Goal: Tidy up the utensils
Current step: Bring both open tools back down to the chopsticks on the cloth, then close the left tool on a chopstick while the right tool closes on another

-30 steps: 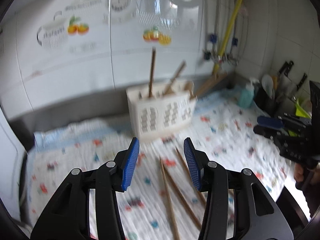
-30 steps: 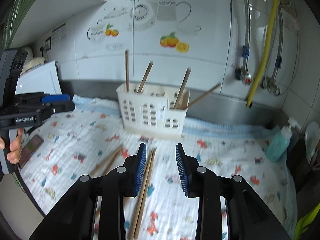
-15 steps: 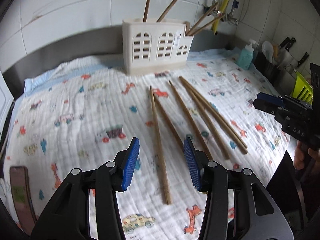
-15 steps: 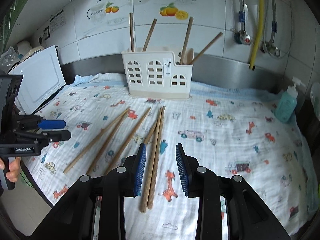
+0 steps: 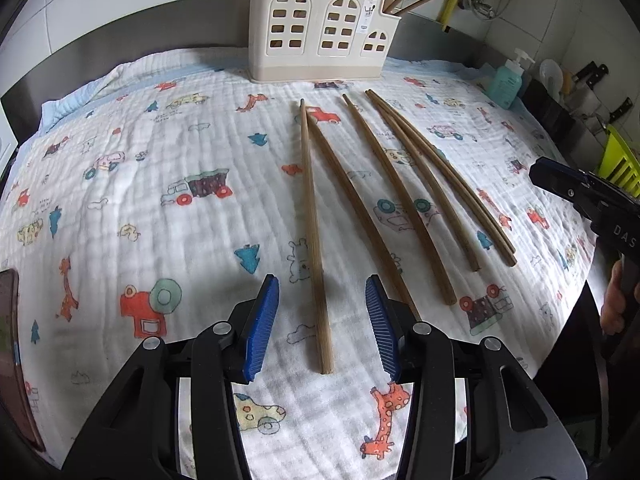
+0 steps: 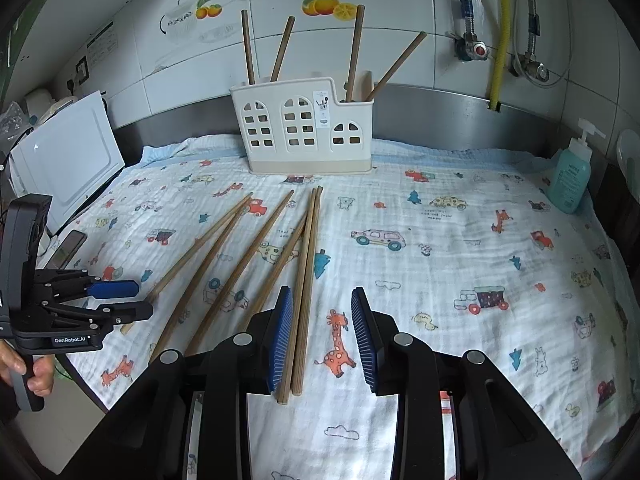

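Note:
Several long wooden chopsticks (image 5: 400, 196) lie fanned out on a cartoon-print cloth (image 5: 160, 168). Behind them stands a white utensil holder (image 6: 304, 132) with several chopsticks upright in it (image 6: 247, 48). My left gripper (image 5: 322, 284) hovers open low over the cloth, and the leftmost chopstick (image 5: 314, 240) runs between its blue pads, untouched. My right gripper (image 6: 322, 294) is open over a side-by-side pair of chopsticks (image 6: 308, 256) that passes just inside its left pad. Each gripper shows in the other's view: the left gripper (image 6: 136, 300), the right gripper (image 5: 538, 174).
A teal soap bottle (image 6: 568, 176) stands at the cloth's far right corner. Knives and a green rack (image 5: 620, 160) sit beyond it. A white appliance (image 6: 68, 160) and a phone (image 6: 66, 248) are at the left edge. The counter's front edge runs below both grippers.
Both grippers have sunk toward the cloth and tipped downward. Chopsticks that lay ahead now lie between each pair of pads. Neither pair of jaws has visibly widened or narrowed.

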